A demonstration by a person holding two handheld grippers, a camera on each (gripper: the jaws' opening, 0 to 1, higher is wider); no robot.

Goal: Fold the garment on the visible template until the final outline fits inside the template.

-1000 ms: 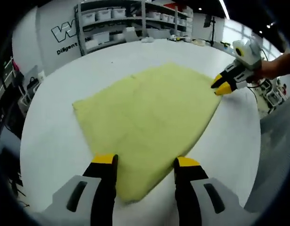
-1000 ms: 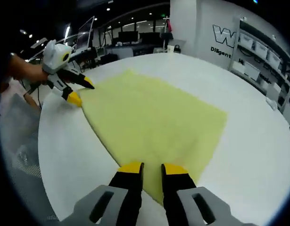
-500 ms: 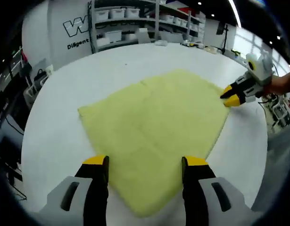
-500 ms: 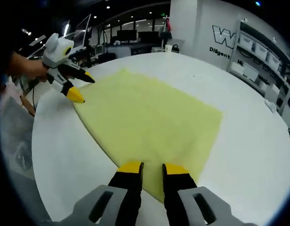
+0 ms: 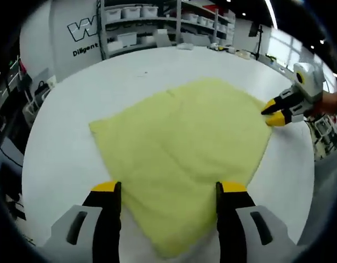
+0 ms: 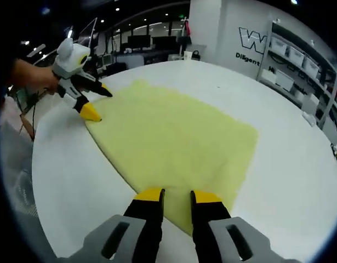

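Overall, the yellow garment (image 5: pixel 182 159) lies spread flat on the round white table (image 5: pixel 64 159). Left gripper view: the left tongs (image 5: pixel 168 189) stand wide open, one jaw on either side of the garment's near corner, which lies between them. At the right edge, the right tongs (image 5: pixel 275 112) sit at the cloth's far corner. Right gripper view: the left tongs (image 6: pixel 94 104) appear parted at upper left; the right tongs (image 6: pixel 171 194), narrowly open, straddle the near corner of the garment (image 6: pixel 179 142).
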